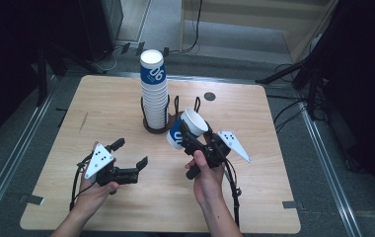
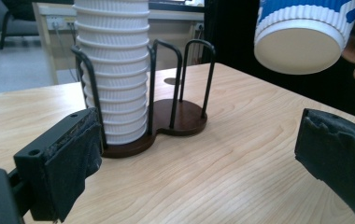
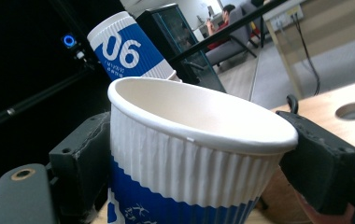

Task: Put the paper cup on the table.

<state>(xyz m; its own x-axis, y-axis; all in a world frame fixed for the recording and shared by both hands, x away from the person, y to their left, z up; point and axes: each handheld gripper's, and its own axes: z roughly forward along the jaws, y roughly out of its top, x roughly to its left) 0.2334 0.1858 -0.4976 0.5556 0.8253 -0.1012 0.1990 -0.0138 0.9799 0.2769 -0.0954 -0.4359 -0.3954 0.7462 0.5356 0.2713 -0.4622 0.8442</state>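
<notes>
Paper, ribbed and printed blue and white, makes up the cup [image 1: 188,129] that is clamped by its wall in the right gripper [image 1: 198,143], jaws closed partway around it. It is held tilted in the air just right of the holder [image 1: 162,126], above the empty wire bay [image 2: 185,79]. Beside that bay a tall stack [image 1: 154,86] is seated in the other one. The left gripper [image 1: 129,159] is held low over the table [image 1: 274,163], jaws spread wide with nothing between them. For the step judged in hand, the cup should be righted first, centred over the bay, and lowered straight so the wires are not caught. The stack should be given a wide berth, since it could easily be toppled.
</notes>
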